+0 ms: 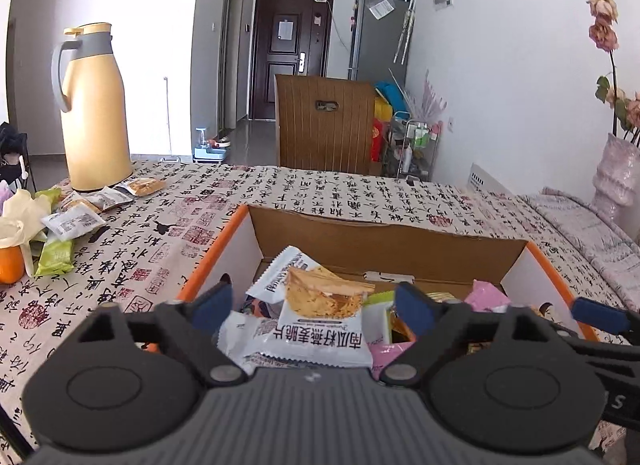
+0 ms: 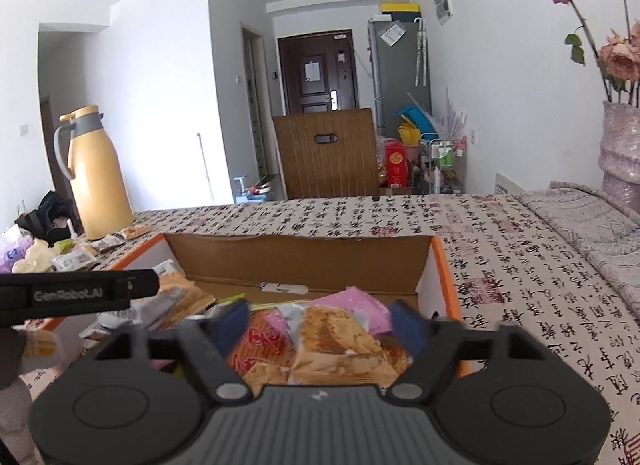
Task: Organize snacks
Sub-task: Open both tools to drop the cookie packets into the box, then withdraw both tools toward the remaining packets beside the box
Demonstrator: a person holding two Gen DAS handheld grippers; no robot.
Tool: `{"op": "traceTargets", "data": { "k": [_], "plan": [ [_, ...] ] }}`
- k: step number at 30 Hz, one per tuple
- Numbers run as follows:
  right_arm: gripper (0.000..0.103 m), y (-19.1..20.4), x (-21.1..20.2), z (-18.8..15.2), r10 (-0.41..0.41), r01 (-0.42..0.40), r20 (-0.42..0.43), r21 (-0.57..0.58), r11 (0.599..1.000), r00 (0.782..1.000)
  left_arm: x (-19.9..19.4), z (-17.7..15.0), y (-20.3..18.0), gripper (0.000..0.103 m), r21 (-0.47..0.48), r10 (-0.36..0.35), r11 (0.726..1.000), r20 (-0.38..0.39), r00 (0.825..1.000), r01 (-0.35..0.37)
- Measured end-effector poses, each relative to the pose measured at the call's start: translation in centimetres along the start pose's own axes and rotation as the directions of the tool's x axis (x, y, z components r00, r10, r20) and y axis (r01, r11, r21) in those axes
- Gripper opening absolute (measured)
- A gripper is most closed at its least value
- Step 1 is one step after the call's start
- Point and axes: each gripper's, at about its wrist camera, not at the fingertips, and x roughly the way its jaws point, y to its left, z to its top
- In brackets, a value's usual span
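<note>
An orange-edged cardboard box sits on the table, holding several snack packets. My left gripper hangs open over the box's near left part. A white packet picturing a golden crisp lies between its blue pads, and neither pad touches it. My right gripper is open over the box's right part, with an orange-brown packet lying loose between its fingers, on top of pink and red packets. Each gripper shows at the edge of the other's view.
Several loose snack packets and an orange lie at the table's left by a tall yellow thermos jug. A pink vase of flowers stands at the right. A wooden chair back rises behind the table.
</note>
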Motion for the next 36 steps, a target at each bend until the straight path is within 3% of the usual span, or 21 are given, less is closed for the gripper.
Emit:
{"op": "traceTargets", "data": {
  "k": [4, 20, 36],
  "plan": [
    [0.103, -0.5, 0.0, 0.2, -0.018, 0.018, 0.004, 0.020, 1.000, 1.000, -0.3, 0.1, 0.0, 0.103, -0.008, 0.016, 1.000, 0.013, 1.000, -0.016],
    [0.103, -0.6, -1.2, 1.0, -0.053, 0.052, 0.036, 0.034, 0.998, 0.998, -1.5, 0.8, -0.2, 0.103, -0.006, 0.026, 1.000, 0.028, 0.999, -0.026],
    [0.103, 0.8, -6.7, -0.2, -0.068, 0.068, 0.042, 0.010, 0.998, 0.997, -7.9, -0.5, 0.8, 0.103, 0.030, 0.039, 0.999, 0.072, 0.997, -0.041]
  ]
}}
